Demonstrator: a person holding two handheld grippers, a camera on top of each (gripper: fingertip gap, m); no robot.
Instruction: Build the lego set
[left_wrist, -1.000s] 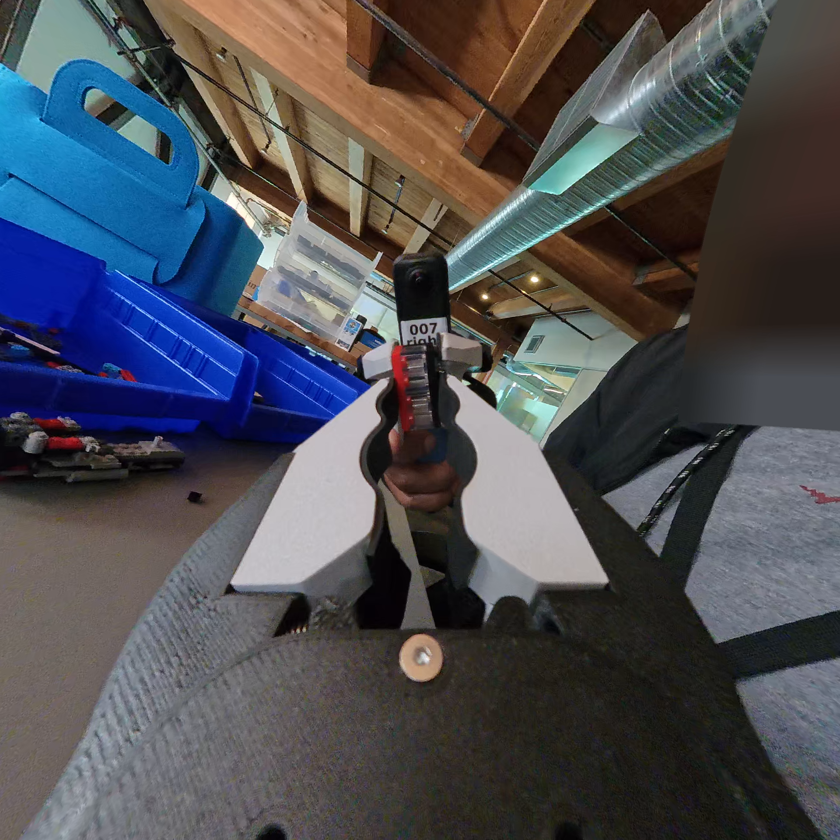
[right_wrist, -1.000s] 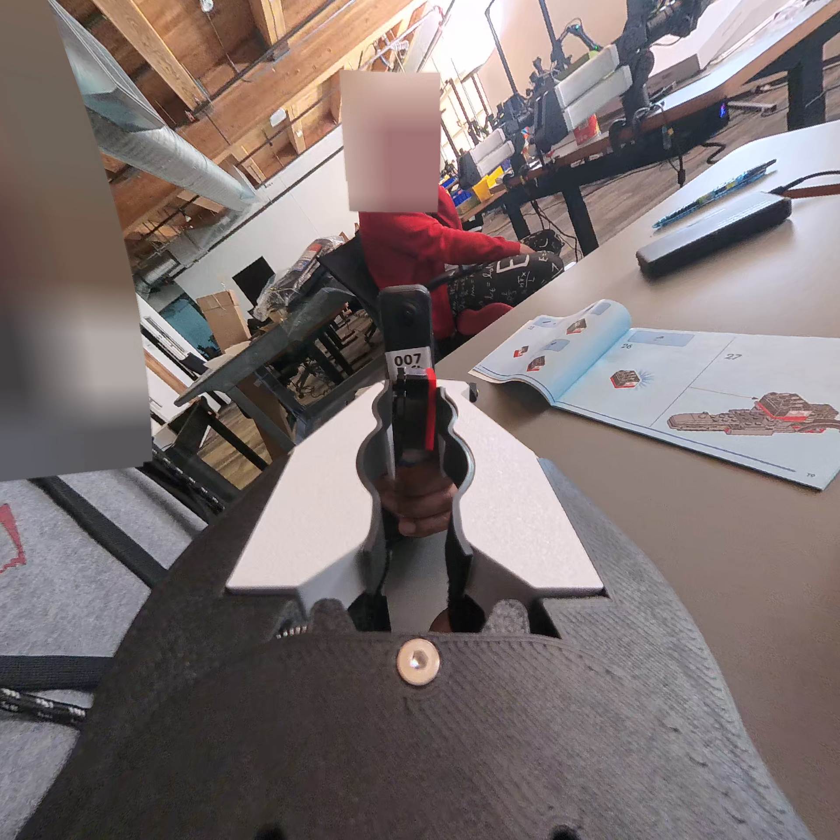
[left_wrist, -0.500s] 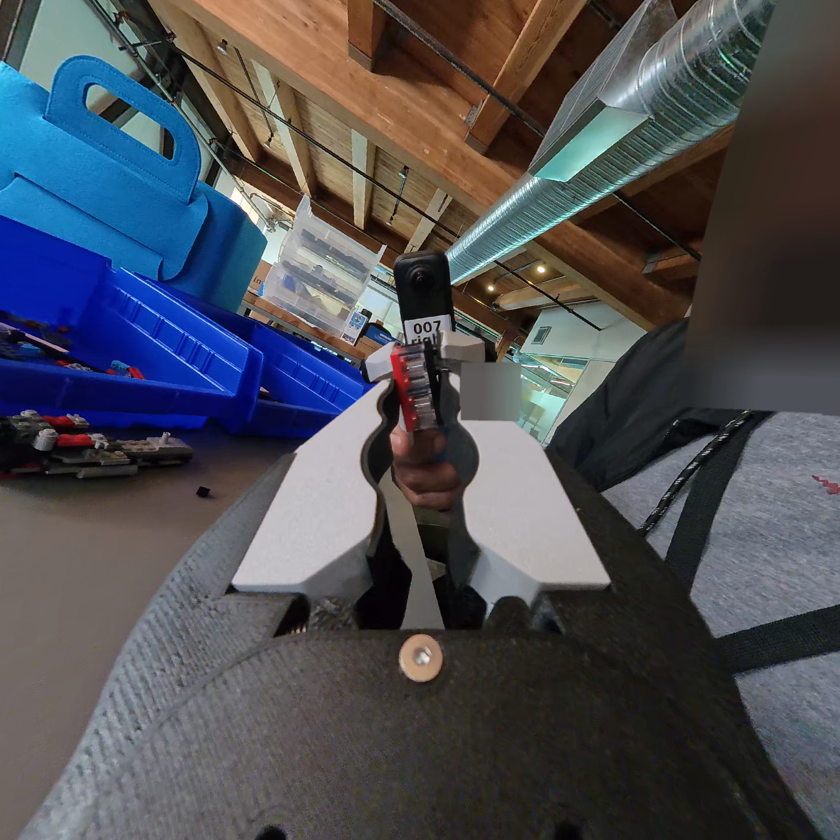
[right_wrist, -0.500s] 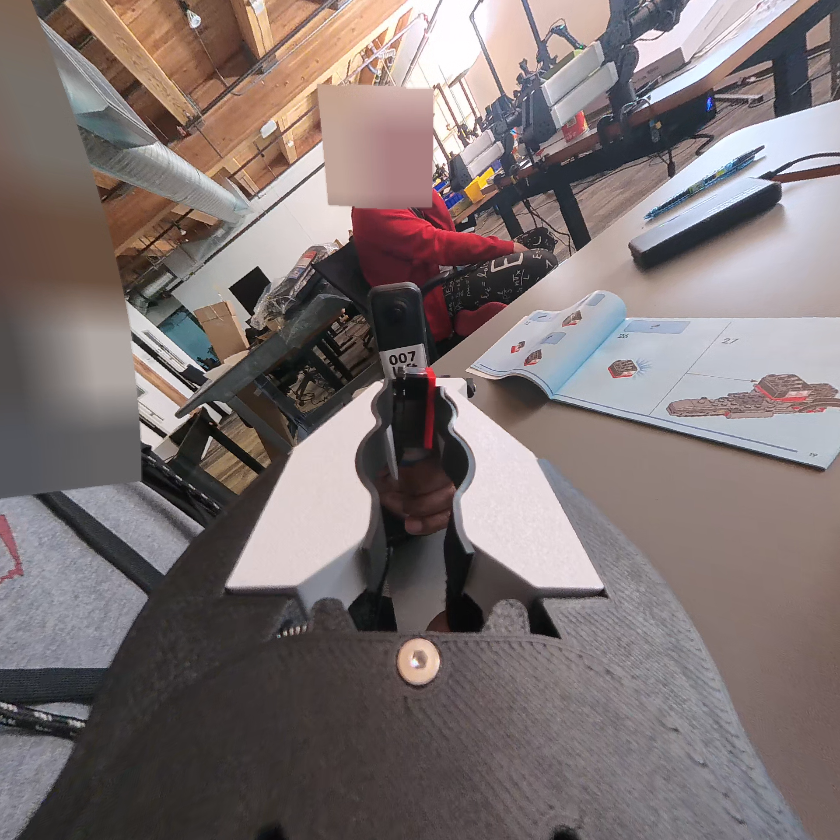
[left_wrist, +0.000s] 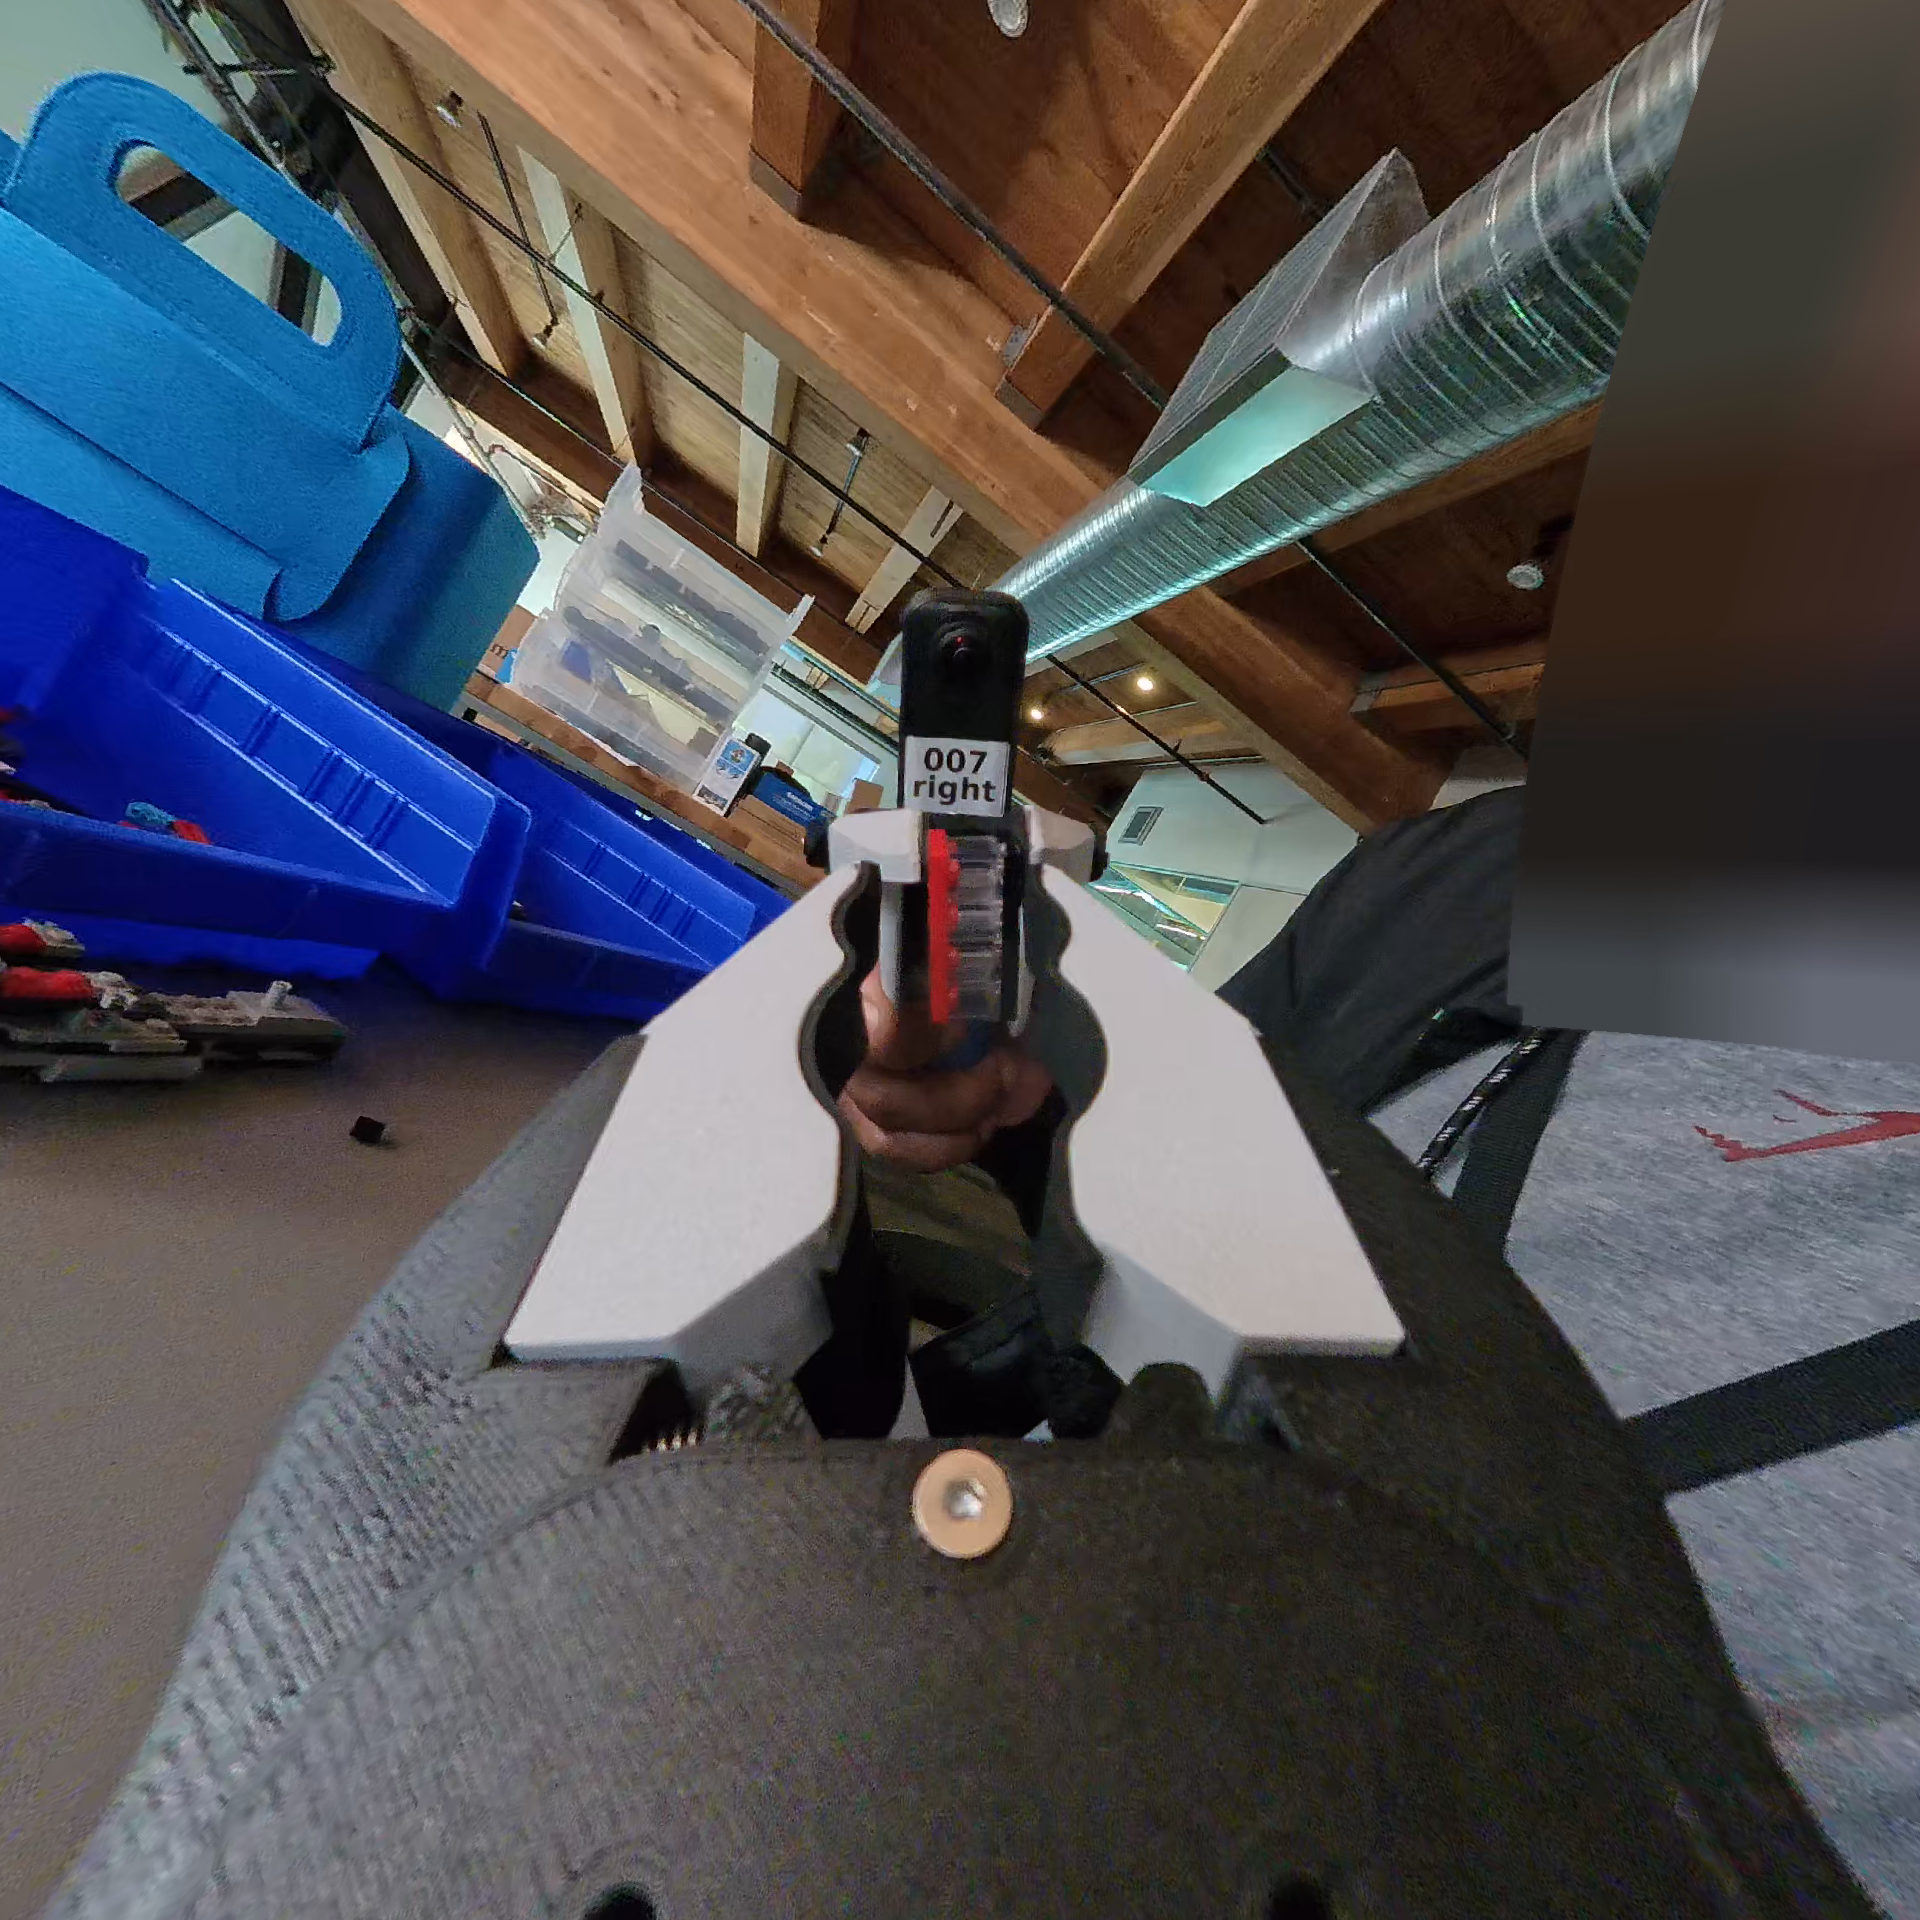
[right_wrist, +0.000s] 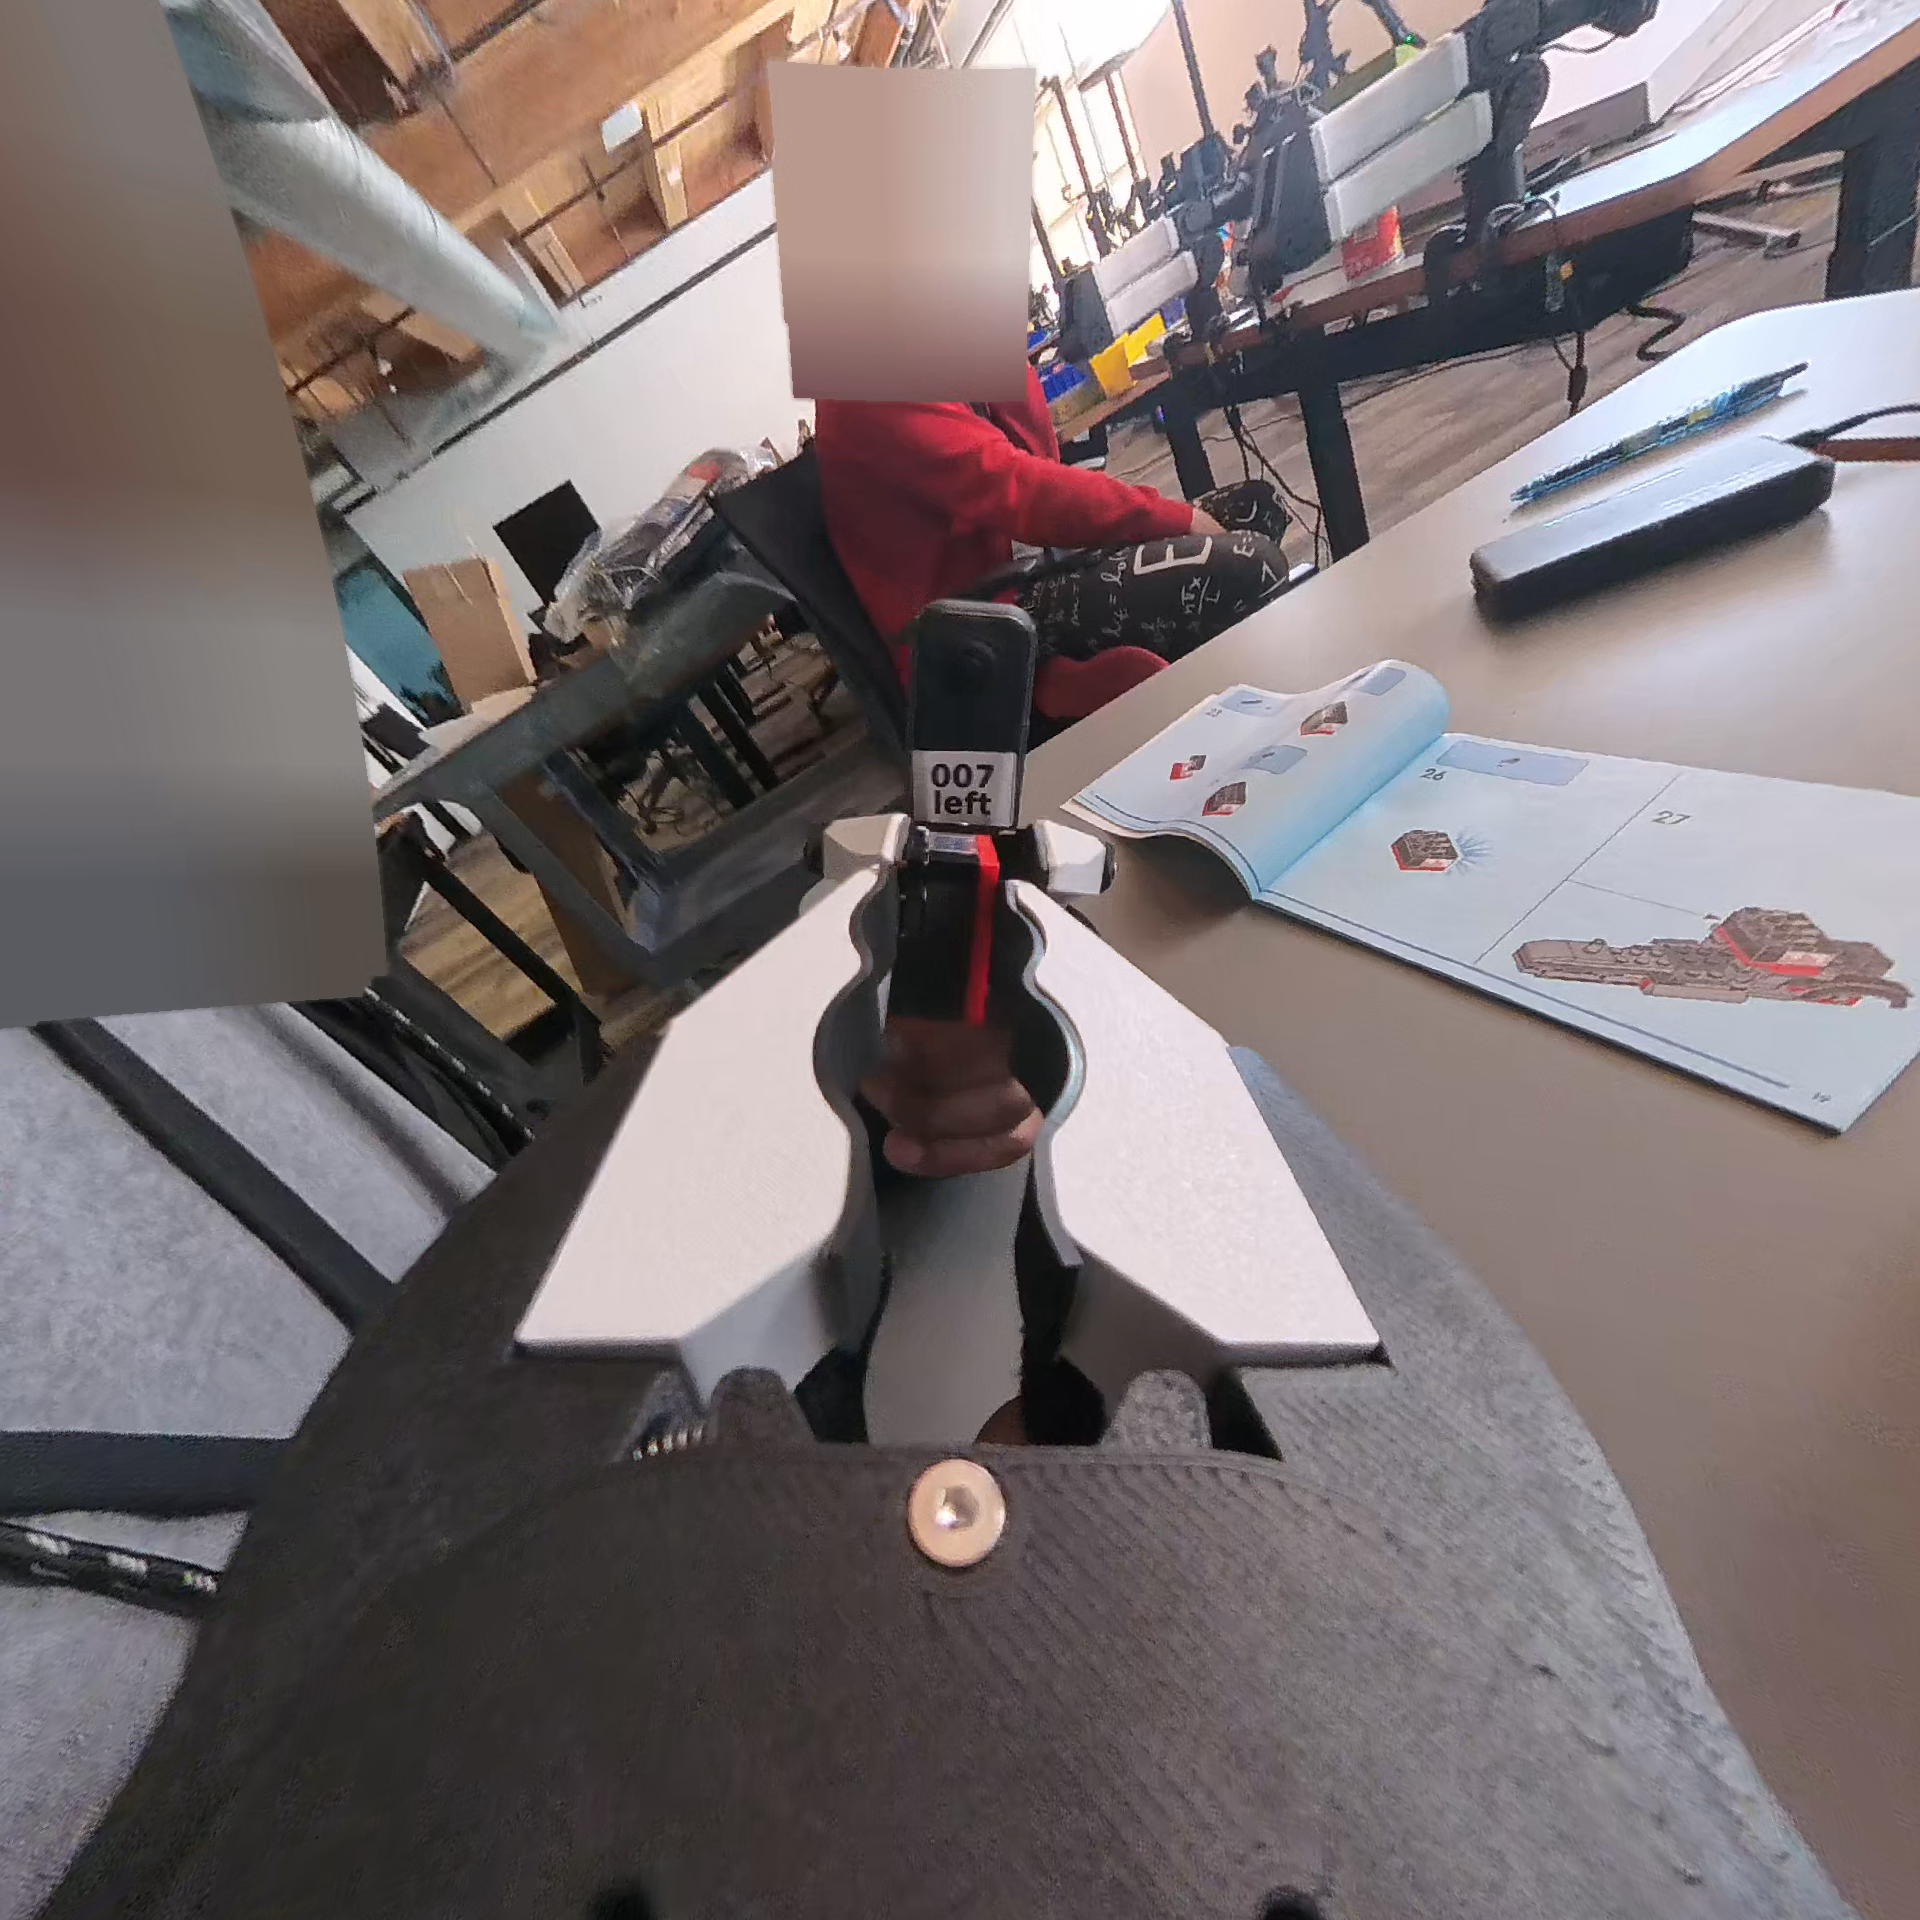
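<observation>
Currently, by view:

- Left wrist view: the left gripper (left_wrist: 961, 904) has its fingers drawn narrow around a small sub-build (left_wrist: 961, 935), a red plate backed by clear studded parts, held in the air above the table (left_wrist: 156, 1299).
- The right gripper (left_wrist: 966, 847) faces it head-on, with its tips at the far end of the same sub-build.
- Change: a second ago the sub-build sat tilted and the opposing gripper stood off-axis. Both are now square and in line.
- The main model (left_wrist: 156, 1023) lies well apart on the table before the blue bins (left_wrist: 312, 790), with a loose black bit (left_wrist: 366, 1129) near it.
- Right wrist view: the right gripper (right_wrist: 945, 914) is likewise narrow, closed on the sub-build (right_wrist: 940, 956), which shows here as black with a red edge. The left gripper (right_wrist: 961, 847) meets it from the far side.
- Change: the view has swung, and the open manual (right_wrist: 1507, 873) now lies further to the right on the table (right_wrist: 1558, 1247).
- Judgement: the parts are being squared for a press-fit or a handover. Which one cannot be told. The sub-build is not yet on the model, so the build remains incomplete.
</observation>
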